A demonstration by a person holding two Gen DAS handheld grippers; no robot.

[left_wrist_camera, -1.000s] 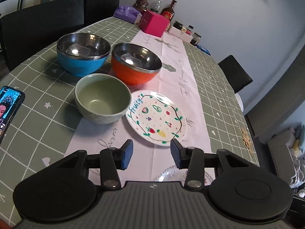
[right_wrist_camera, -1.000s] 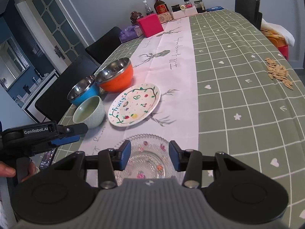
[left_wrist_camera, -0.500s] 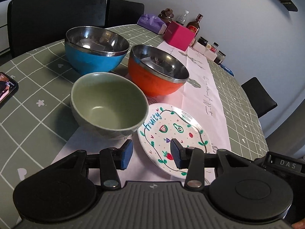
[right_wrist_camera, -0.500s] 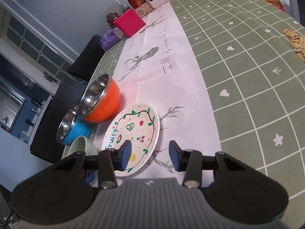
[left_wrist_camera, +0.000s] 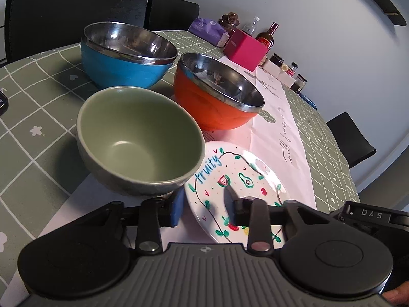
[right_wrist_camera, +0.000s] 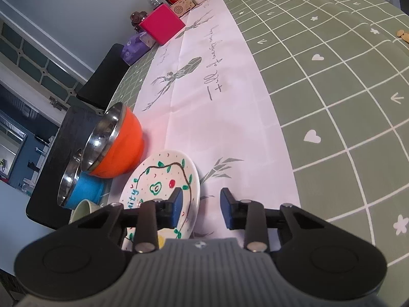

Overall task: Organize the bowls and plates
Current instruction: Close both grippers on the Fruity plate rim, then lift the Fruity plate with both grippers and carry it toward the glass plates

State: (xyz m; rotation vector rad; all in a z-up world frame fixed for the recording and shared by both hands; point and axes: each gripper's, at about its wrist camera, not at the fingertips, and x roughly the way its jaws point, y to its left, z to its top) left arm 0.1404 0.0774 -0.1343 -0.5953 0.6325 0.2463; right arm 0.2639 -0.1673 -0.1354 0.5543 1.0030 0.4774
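Note:
A white plate painted with fruit and the word "fruity" [left_wrist_camera: 245,176] lies on the pale runner. A green ceramic bowl [left_wrist_camera: 138,138] stands just left of it, with an orange steel-lined bowl [left_wrist_camera: 214,97] and a blue one [left_wrist_camera: 122,58] behind. My left gripper [left_wrist_camera: 207,209] straddles the plate's near left rim. Its jaws are closing, with a gap still showing beside the rim. My right gripper [right_wrist_camera: 202,206] straddles the right rim of the plate [right_wrist_camera: 163,179], also closing, one pad over the plate and the other over the runner. Neither grips.
A pink box [left_wrist_camera: 245,51], a purple tissue pack [left_wrist_camera: 208,29], bottles and jars stand at the table's far end. Black chairs [left_wrist_camera: 74,12] line the left side. A phone [left_wrist_camera: 2,101] lies at the left edge. Seeds [right_wrist_camera: 404,34] are scattered far right.
Both grippers came down and in toward the fruit plate from opposite sides, and their jaws narrowed. The clear glass plate under the right gripper has left view.

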